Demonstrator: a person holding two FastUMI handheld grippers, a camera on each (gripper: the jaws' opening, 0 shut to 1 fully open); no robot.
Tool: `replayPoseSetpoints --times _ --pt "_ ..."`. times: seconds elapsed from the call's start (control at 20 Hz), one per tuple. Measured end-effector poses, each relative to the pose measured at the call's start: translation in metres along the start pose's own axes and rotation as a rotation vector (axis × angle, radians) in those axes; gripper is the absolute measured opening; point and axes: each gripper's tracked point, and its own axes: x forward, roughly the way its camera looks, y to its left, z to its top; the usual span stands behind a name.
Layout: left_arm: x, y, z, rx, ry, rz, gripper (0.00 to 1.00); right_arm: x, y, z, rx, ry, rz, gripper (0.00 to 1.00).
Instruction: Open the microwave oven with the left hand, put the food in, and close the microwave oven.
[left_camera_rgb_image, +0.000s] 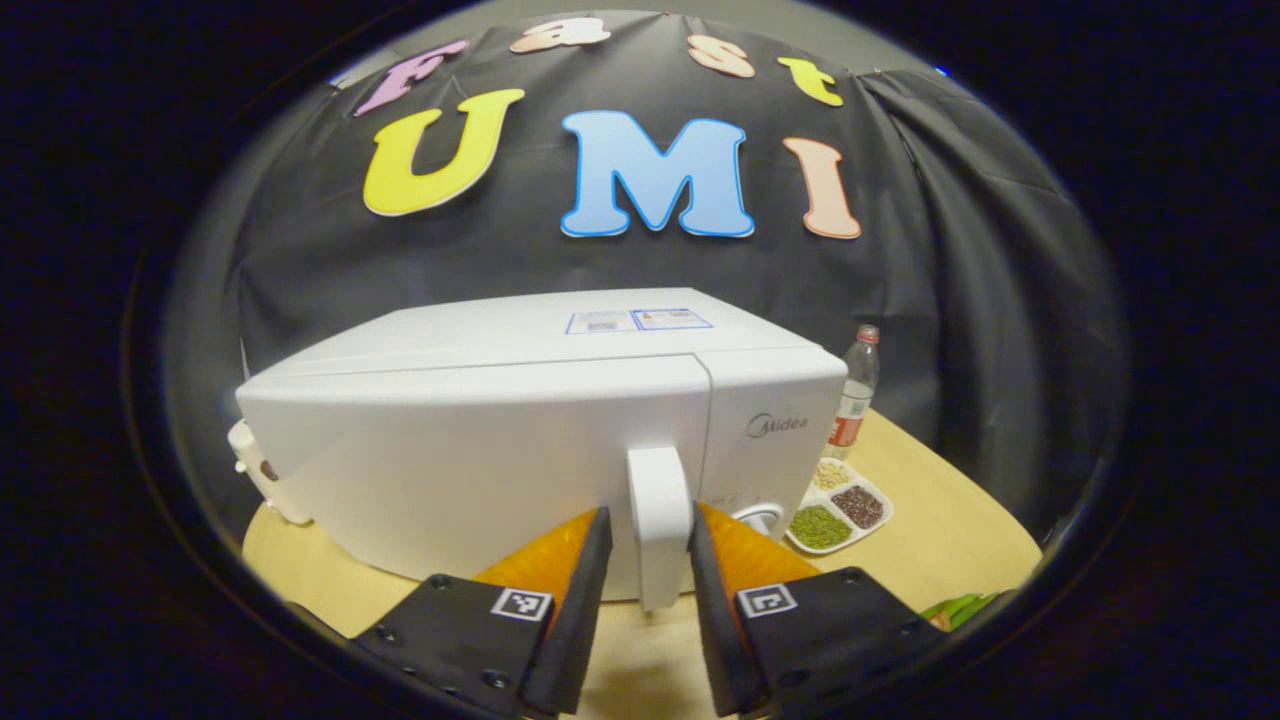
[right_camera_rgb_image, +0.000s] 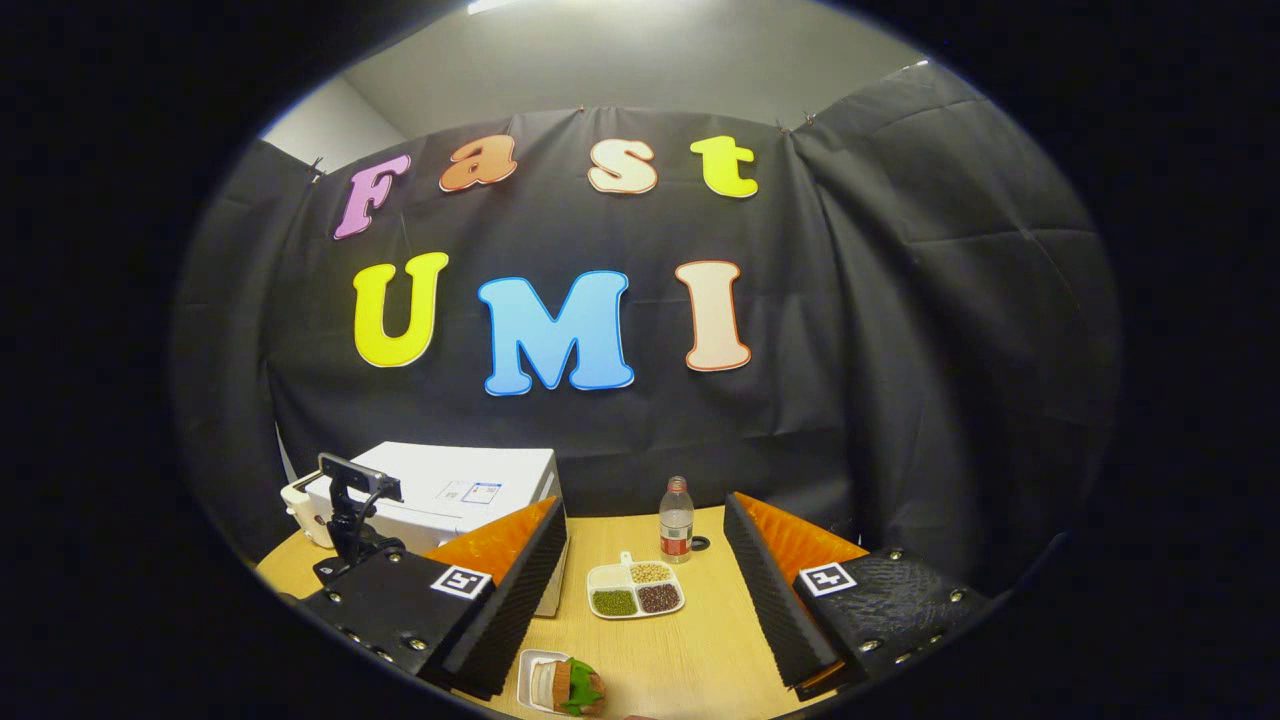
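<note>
Wooden table (right_camera_rgb_image: 700, 640), white microwave (left_camera_rgb_image: 480, 440), door closed

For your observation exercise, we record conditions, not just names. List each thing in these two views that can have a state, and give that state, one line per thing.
White microwave oven: door closed.
White door handle: between the left gripper's jaws, small gaps either side.
Right gripper: jaws wide apart, holding nothing.
Clear plastic bottle with red label: upright, capped.
White three-compartment dish: filled with green, pale and dark grains.
White tray of food: on the wooden table, outside the oven.
</note>
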Motion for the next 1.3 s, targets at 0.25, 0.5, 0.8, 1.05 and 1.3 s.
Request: replayPoseSetpoints --times 0.25,0.5,0.8,1.05,1.3 --pt "-0.002 0.002 -0.001 -0.006 -0.006 0.030 0.22 0.002 0.000 0.001 -0.013 -0.004 0.006 0.96" --pt "-0.002 0.002 -0.001 -0.036 0.010 0.022 0.07 -0.002 -0.003 -0.002 -0.009 0.001 0.003 0.96" --pt "-0.060 0.004 -0.026 0.018 0.040 0.000 0.06 -0.007 -0.008 -0.011 -0.025 0.006 -0.006 0.96" --pt "-0.117 0.016 -0.049 0.046 0.080 -0.058 0.06 -0.009 0.022 -0.025 -0.002 0.040 0.059 0.96" --pt "-0.170 0.038 -0.068 0.063 0.114 -0.119 0.06 -0.014 0.066 -0.023 0.001 0.033 0.130 0.96"
